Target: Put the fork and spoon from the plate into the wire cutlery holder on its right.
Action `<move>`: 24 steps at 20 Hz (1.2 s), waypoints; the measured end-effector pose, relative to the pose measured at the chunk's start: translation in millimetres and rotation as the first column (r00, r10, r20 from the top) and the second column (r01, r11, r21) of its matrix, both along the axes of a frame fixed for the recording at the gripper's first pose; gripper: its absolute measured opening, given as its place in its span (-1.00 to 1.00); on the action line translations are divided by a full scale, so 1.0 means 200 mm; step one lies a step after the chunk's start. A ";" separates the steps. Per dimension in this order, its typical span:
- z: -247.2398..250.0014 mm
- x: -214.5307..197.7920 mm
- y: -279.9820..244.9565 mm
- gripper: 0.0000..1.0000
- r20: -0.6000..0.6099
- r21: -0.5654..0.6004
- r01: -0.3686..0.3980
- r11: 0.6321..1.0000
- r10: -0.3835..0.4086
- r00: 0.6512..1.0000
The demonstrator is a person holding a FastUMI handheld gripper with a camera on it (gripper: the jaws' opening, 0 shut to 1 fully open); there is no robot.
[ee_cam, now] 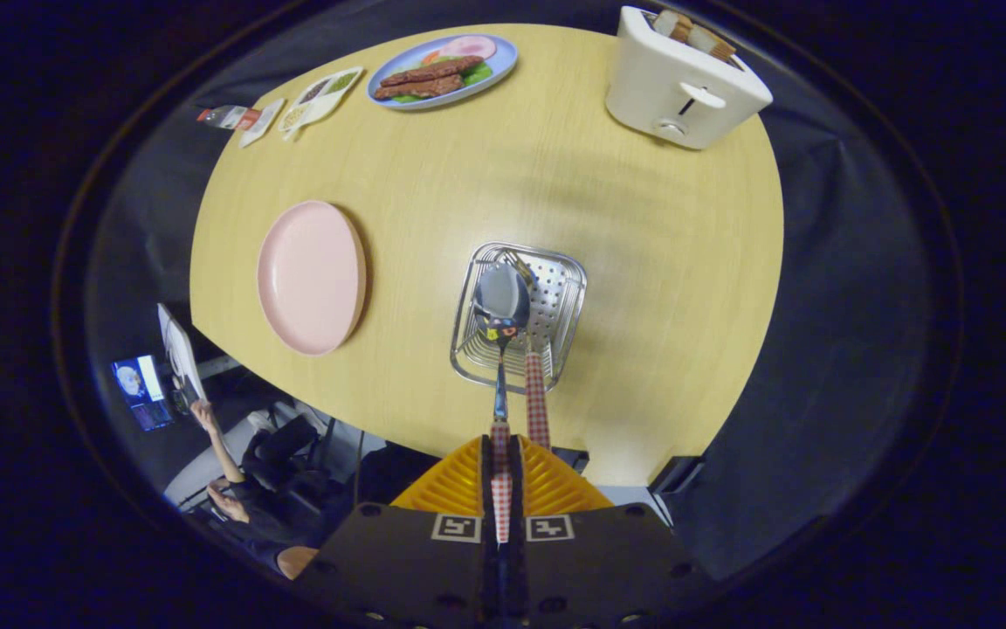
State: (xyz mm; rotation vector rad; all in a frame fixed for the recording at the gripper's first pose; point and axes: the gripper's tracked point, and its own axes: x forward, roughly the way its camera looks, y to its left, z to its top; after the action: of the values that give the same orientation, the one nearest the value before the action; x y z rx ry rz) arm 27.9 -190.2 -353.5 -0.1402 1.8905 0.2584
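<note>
I look straight down on a wooden table (643, 227). My gripper (503, 445) is shut on the red-checked handle of the spoon (501, 301), which points down along the fingers. Its bowl hangs over the mouth of the wire cutlery holder (568, 293); whether it touches the holder I cannot tell. The fork (537, 402) stands in the holder just right of the spoon, with its checked handle sticking up toward me and its tines down inside. To the left of the holder lies the pink plate (311, 278), with nothing on it.
A white toaster (682, 83) with bread stands at the far right corner. A blue plate of food (442, 70), a sauce dish (320, 96) and a small packet (228, 116) line the far edge. A seated person (237, 498) and a screen (141, 393) are below the table's left edge.
</note>
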 end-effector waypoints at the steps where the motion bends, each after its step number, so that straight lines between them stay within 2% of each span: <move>1: 0.00 -0.01 -0.01 -0.92 -0.017 -0.012 -0.005 1.000 0.005 1.000; 7: -0.01 0.04 -0.04 -0.92 -0.030 -0.032 -0.022 0.999 0.021 0.999; 12: 0.01 0.00 -0.04 -0.92 -0.094 -0.044 -0.084 0.995 0.080 0.992; 14: 0.01 0.02 -0.01 -0.92 -0.077 -0.030 -0.094 0.995 0.091 0.993; 15: 0.01 0.02 0.00 -0.79 -0.068 -0.020 -0.091 0.996 0.089 0.994; 18: 0.03 0.04 0.01 -0.92 -0.049 -0.033 -0.086 0.996 0.085 0.995; 20: 0.05 0.07 0.03 -0.74 -0.009 -0.019 -0.079 0.997 0.079 0.997; 24: 0.09 0.06 0.07 -0.56 0.035 -0.008 -0.051 0.999 0.051 0.998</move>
State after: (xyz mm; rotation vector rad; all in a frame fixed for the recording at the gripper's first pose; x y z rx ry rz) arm 39.1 -176.7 -336.2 -0.1968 1.8544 0.2827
